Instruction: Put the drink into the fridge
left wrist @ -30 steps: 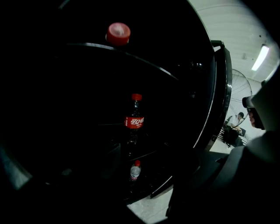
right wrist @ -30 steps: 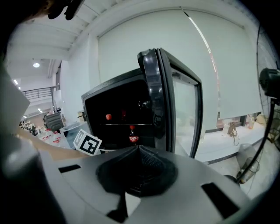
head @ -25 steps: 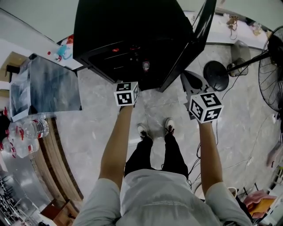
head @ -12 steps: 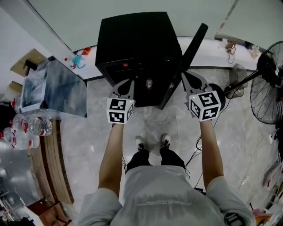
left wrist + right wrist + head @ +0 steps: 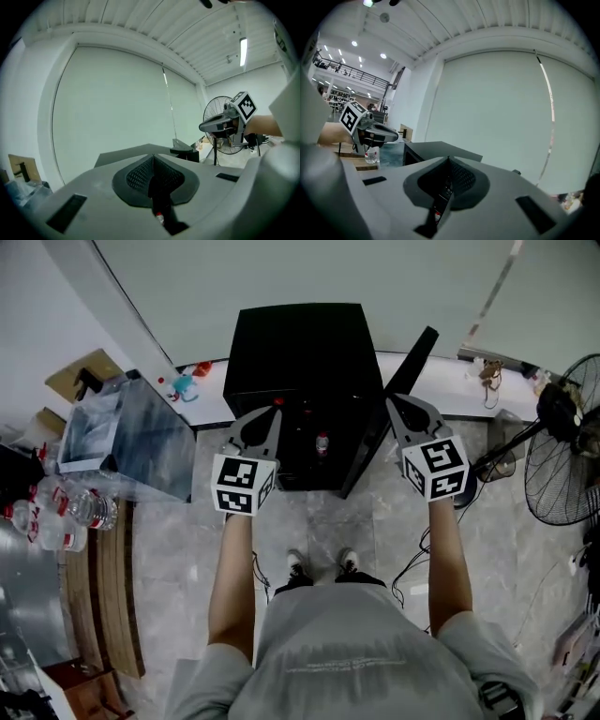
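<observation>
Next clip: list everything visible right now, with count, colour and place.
fridge: one, black, centre, at the wall; door open on its right
drink bottle: one, clear with some red, inside the fridge
clear box: one, see-through, left of the fridge
water bottles: several, clear with red labels, far left
fan: one, black, right edge
left gripper: one, grey, shut, empty, before the fridge
right gripper: one, grey, shut, empty, by the door
</observation>
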The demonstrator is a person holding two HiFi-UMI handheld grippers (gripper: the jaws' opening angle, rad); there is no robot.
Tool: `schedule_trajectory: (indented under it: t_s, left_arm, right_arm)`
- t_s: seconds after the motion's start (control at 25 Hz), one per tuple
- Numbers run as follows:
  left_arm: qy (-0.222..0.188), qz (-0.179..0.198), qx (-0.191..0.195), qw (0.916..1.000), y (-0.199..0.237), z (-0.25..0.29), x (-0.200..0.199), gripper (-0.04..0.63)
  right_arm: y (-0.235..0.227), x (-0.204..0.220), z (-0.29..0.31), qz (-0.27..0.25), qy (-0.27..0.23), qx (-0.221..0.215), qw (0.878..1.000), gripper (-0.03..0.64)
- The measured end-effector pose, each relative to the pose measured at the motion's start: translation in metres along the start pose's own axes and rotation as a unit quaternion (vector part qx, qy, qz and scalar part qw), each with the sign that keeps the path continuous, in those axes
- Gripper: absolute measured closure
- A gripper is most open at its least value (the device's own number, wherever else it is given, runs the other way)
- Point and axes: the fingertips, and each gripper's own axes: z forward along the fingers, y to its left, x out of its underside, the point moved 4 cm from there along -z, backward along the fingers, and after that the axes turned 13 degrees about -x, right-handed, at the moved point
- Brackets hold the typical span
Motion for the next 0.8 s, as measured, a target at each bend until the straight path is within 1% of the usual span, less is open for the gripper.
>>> schedule_trajectory:
  t_s: [0.2, 0.4, 0.6, 0.8]
  left_arm:
    - [-0.033, 0.022, -0.007, 0.9992, 0.002, -0.009, -0.036, 0.581]
    - [-0.055, 0.044, -0.004, 0.9975, -0.001, -0.013, -0.054, 0.581]
    - [-0.075, 0.027, -0.015, 0.9967, 0.009, -0.013, -0.068, 0.581]
    - [-0.072, 0.035, -0.01, 0.9967, 0.012, -0.008, -0.07, 0.581]
  right_arm:
    - [-0.004, -0.02, -0.003, -0.007, -0.02, -0.002, 1.0, 0.617]
    - [-0.006, -0.028, -0.006, -0.012, -0.03, 0.01, 0.999, 0.617]
    - [-0.002, -0.04, 0.001, -0.033, -0.035, 0.001, 0.999, 0.617]
    - [0.002, -0.045, 0.01, -0.043, -0.04, -0.011, 0.998, 0.617]
